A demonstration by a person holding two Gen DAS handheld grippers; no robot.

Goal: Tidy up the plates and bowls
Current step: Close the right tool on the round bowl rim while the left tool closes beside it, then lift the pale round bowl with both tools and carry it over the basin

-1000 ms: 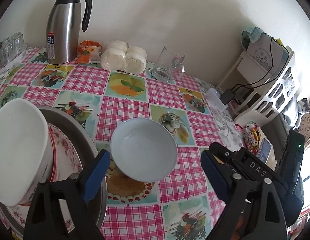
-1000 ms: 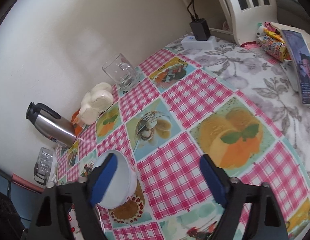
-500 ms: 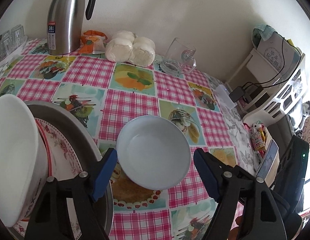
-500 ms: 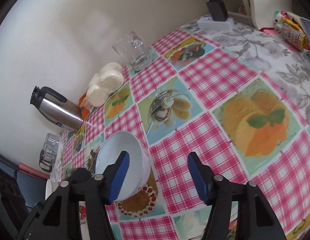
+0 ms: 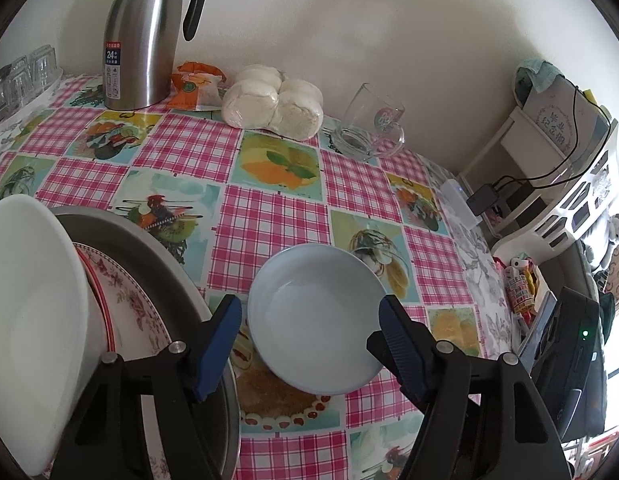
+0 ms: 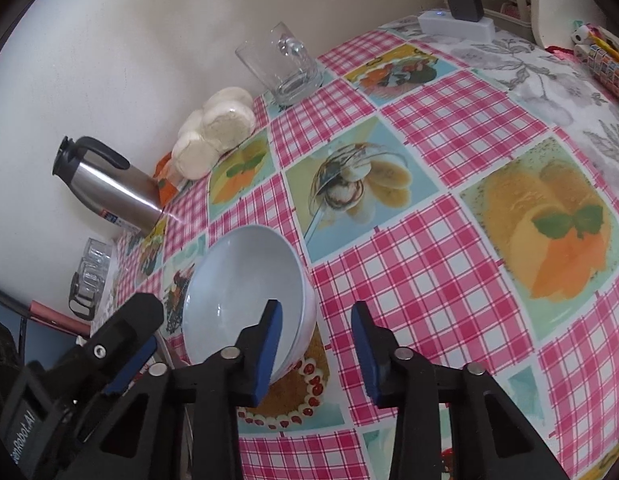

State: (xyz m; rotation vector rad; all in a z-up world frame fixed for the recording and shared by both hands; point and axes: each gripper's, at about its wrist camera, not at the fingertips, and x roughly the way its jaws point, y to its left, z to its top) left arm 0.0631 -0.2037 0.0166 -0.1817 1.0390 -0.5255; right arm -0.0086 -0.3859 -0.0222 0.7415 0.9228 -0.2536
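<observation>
Bowl [image 5: 315, 322], pale blue and empty, upright on the checked table [image 5: 269, 220], just right of a grey basin [image 5: 177, 292]. Inside that basin, a floral plate [image 5: 129, 312] with a white bowl [image 5: 29, 320] leaning against it at the far left.

Left hand-held gripper [image 5: 309, 334] straddling the blue bowl, jaws spread on either side of it; left finger clear of the rim, right finger at the rim edge, contact there not certain. Jaws just been closing around the bowl, no firm pinch visible.

Right hand-held gripper [image 6: 315, 344] over the bowl's right rim, one blue finger [image 6: 269, 344] inside the bowl, the other finger outside above the cloth. Jaws just been closing, rim wall between them, a gap open on the outer side.

At the back by the wall: steel flask [image 5: 143, 36], orange packet [image 5: 197, 88], bagged buns [image 5: 275, 102], glass mug [image 5: 369, 128]. Glasses [image 5: 21, 76] at the far left edge.
</observation>
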